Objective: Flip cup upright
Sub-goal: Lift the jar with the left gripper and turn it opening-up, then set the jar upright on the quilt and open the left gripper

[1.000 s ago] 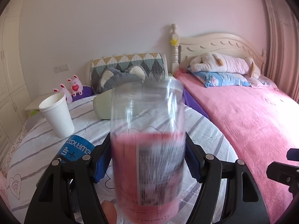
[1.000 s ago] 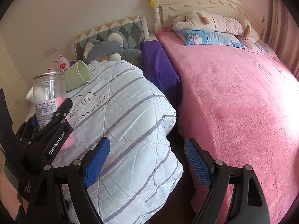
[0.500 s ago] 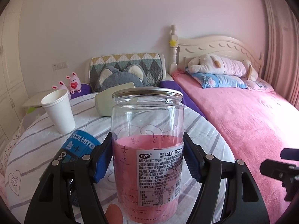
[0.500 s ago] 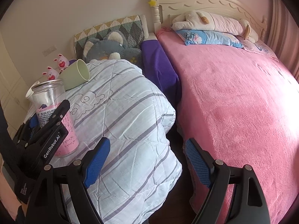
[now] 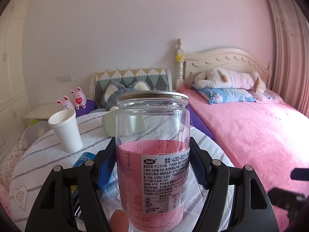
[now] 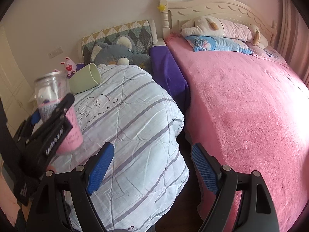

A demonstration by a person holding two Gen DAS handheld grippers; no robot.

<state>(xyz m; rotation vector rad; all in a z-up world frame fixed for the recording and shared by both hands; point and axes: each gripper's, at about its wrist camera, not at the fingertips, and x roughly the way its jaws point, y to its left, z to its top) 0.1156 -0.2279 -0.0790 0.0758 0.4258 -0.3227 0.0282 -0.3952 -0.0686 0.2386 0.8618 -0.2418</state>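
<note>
In the left wrist view the left tool (image 5: 152, 171) pinches the upright clear jar (image 5: 152, 154), while the right wrist view shows the right tool (image 6: 152, 169) spread, and soft bedding (image 6: 135, 116) might tip the jar once released.

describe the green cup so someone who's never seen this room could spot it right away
Start at the striped white quilt on the smaller bed, left of the pink bed. Near its head end, just in front of the grey plush pillow, is the pale green cup. Unlike the upright white paper cup and the clear jar held in the left tool, it lies on its side.
</note>
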